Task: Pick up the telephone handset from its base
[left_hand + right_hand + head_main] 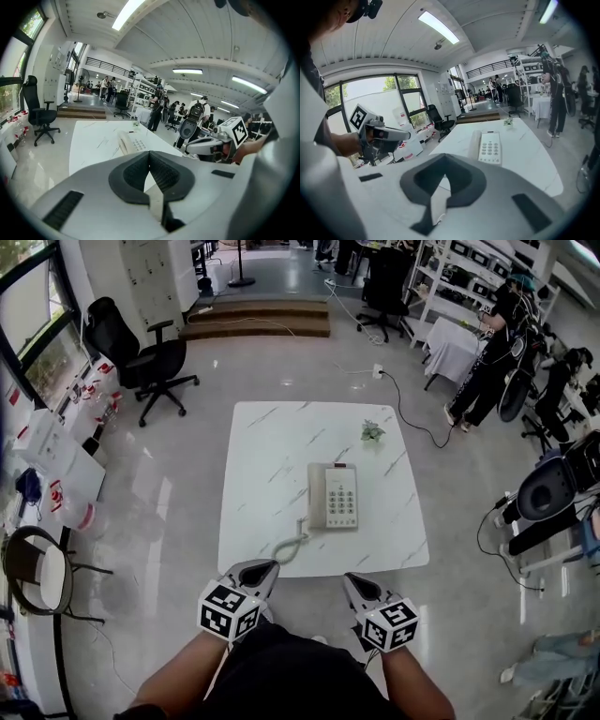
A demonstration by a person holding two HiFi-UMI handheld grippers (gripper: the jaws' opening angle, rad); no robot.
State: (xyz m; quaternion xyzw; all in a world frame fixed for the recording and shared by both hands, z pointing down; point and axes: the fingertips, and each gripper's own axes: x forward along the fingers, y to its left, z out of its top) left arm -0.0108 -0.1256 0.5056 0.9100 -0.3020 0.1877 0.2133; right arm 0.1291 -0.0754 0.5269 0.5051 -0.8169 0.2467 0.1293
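Head view, nearest to me at the bottom edge: my two grippers, both smooth grey plastic shells that narrow to a point. The left gripper (265,569) and the right gripper (353,581) hover just before the near edge of the table (272,442) and touch nothing. In each gripper view the two dark pads are pressed together at their tips, with nothing between them. In the left gripper view their surface is finely ribbed.

The table is square with rounded corners. Its top is white and glossy, with thin grey veins like marble. Right of its centre lies the telephone (335,495), a flat cream rectangle with a grid of small round keys. The handset (316,495), long and rounded, rests in its cradle along the left side of the base. A coiled cord (290,546) curls from it toward the near edge.

Farther, near the far right corner, stands a small green plant (372,431). Beyond the table, a black office chair (141,360) stands on the shiny pale floor (187,484).
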